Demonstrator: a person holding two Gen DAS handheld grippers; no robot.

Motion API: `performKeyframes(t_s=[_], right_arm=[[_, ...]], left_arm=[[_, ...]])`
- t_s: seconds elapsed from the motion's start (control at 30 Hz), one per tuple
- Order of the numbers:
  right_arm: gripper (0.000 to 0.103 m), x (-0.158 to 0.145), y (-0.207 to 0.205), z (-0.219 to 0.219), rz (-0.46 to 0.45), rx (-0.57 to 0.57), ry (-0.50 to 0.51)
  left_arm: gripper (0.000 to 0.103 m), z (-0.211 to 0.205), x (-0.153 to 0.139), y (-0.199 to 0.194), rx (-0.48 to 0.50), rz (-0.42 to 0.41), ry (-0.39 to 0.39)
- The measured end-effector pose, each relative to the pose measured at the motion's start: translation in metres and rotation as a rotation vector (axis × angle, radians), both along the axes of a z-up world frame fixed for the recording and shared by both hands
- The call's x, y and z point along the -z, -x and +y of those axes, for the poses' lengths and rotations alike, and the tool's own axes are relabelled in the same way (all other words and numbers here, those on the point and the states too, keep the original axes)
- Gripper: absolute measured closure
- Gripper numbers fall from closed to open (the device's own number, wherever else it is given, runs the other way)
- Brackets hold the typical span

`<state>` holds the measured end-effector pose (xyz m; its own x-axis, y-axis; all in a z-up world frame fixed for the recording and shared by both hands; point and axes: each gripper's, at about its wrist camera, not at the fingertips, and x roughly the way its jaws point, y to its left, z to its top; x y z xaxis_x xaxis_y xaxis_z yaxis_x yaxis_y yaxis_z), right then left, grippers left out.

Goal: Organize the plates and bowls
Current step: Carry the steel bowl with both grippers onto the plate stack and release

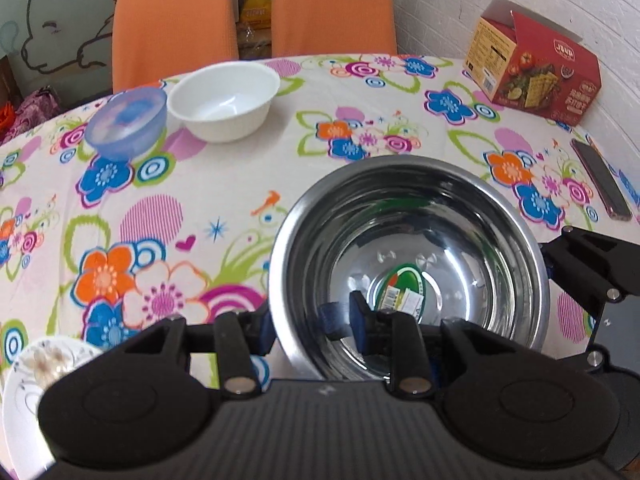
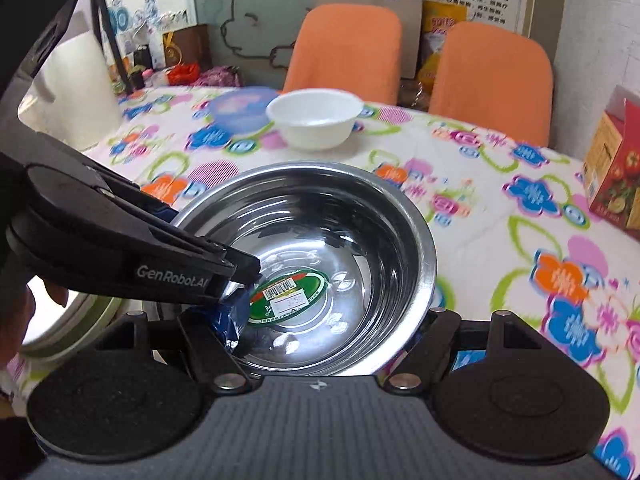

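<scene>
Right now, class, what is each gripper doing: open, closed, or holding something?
Left gripper: closed on the steel bowl, clamped across its wall.
Right gripper: open, holding nothing, at the bowl's near edge.

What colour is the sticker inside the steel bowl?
Green with a white price label, on the sticker at the steel bowl bottom; clearest in the right wrist view.

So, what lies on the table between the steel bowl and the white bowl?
Nothing: only bare flowered tablecloth separates the steel bowl from the white bowl, seen in both wrist views.
</scene>
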<state>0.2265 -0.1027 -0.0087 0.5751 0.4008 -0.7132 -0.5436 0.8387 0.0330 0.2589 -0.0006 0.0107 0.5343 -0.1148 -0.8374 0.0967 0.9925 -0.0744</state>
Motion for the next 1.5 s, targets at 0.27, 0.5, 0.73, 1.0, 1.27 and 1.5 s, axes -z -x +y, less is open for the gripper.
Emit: performKeyframes(t_s=[0.27, 0.5, 0.73, 1.0, 1.27, 1.5], right_arm=[[0.042, 0.013, 0.026, 0.007, 0.031, 0.005, 0.009], [0.041, 0.02, 0.025, 0.003, 0.043, 0.023, 0.025], [0.04, 0.026, 0.024, -0.009, 0.069, 0.045, -0.003], [0.039, 0.023, 0.018, -0.019, 0.114, 0.073, -0.053], [0.039, 0.007, 0.041, -0.052, 0.095, 0.154, -0.099], [0.039, -0.014, 0.047, -0.063, 0.051, 0.176, -0.145]], left_arm=[[0.078, 0.006, 0.018, 0.03, 0.009, 0.029, 0.024], [0.078, 0.001, 0.027, 0.027, 0.009, 0.043, 0.044], [0.077, -0.016, 0.029, 0.026, 0.044, 0.021, 0.01], [0.044, -0.013, 0.023, 0.02, 0.021, -0.036, -0.022], [0.038, 0.005, 0.002, 0.026, -0.014, -0.083, -0.003], [0.036, 0.012, -0.007, 0.04, -0.005, -0.111, -0.025]])
